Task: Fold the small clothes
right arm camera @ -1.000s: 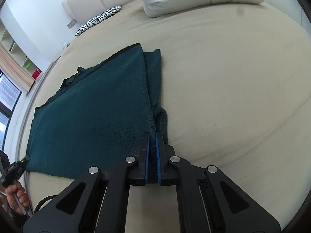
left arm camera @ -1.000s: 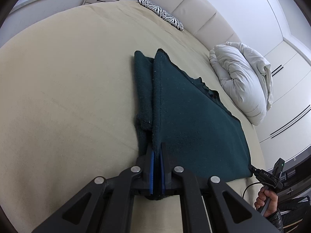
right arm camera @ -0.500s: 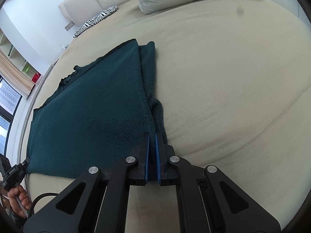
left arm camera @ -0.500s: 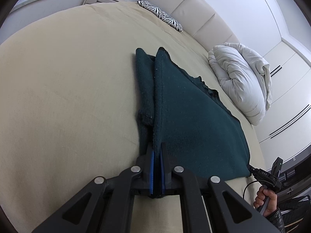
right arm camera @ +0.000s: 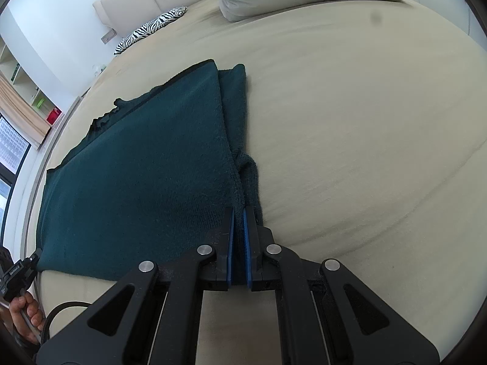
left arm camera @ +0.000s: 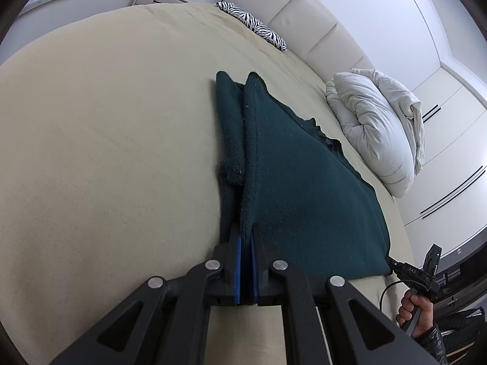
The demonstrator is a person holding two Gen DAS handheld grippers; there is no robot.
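Left wrist view: my left gripper (left arm camera: 246, 237) is clenched on the near left corner of the dark green knit garment (left arm camera: 304, 188), with the fabric pinched between the blue pads (left arm camera: 238, 261). The garment lies spread flat on the beige bed cover (left arm camera: 106, 152). A narrow folded strip, possibly a sleeve (left arm camera: 231, 133), runs along its left edge. At the garment's near right corner, my right hand (left arm camera: 415, 311) grips the handle of the right gripper.

Right wrist view: my right gripper (right arm camera: 239, 228) is clenched on the opposite near corner of the same garment (right arm camera: 146, 170), fabric pinched between its pads (right arm camera: 230, 252). A matching folded strip (right arm camera: 236, 106) lies along this edge. My left hand (right arm camera: 26, 316) is visible at the lower left.

A white duvet (left arm camera: 377, 127) is bunched near the cream padded headboard (left arm camera: 307, 21). A zebra-print cushion (left arm camera: 252, 26) rests just beside the headboard.
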